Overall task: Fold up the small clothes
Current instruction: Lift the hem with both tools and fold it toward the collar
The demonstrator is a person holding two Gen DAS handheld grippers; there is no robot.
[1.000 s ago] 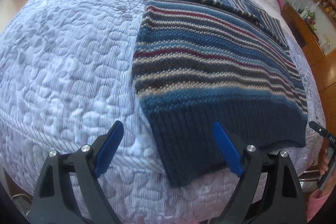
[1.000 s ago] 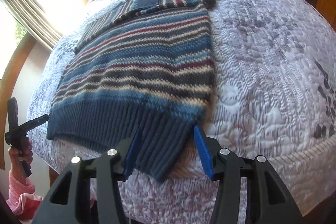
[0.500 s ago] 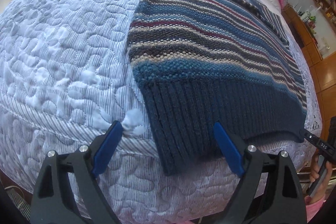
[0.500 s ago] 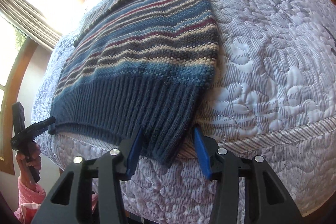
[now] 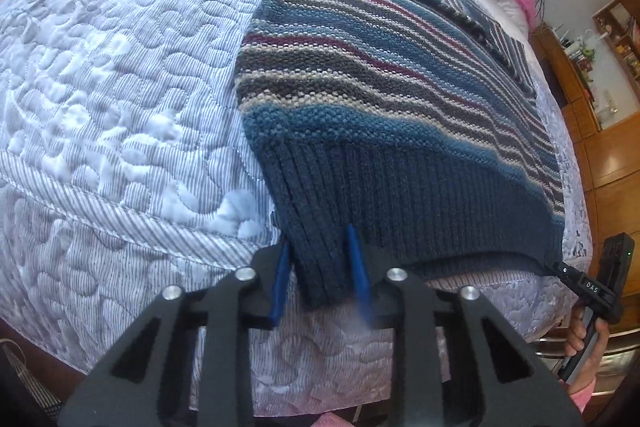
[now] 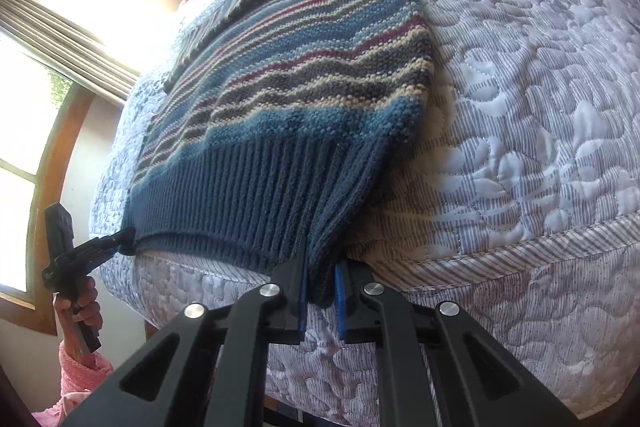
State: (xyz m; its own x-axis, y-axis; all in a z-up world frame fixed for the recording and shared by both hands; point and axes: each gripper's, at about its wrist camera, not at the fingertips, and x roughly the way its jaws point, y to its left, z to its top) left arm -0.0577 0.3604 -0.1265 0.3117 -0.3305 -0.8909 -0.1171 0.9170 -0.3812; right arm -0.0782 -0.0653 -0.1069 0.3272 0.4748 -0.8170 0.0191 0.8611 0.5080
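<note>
the left gripper [image 5: 318, 267] and the right gripper [image 6: 320, 281] each pinch a near hem corner of the striped sweater [image 5: 380, 99], fingers closed on the ribbing, on the quilted bed [image 5: 100, 87].

Striped knit sweater [image 5: 384, 99], flat on bed, hem overhanging

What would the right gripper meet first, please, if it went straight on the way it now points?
The sweater: the right gripper is already shut on its ribbed hem corner, so going on would push into the knit, with the quilt apparently just beneath.
</note>
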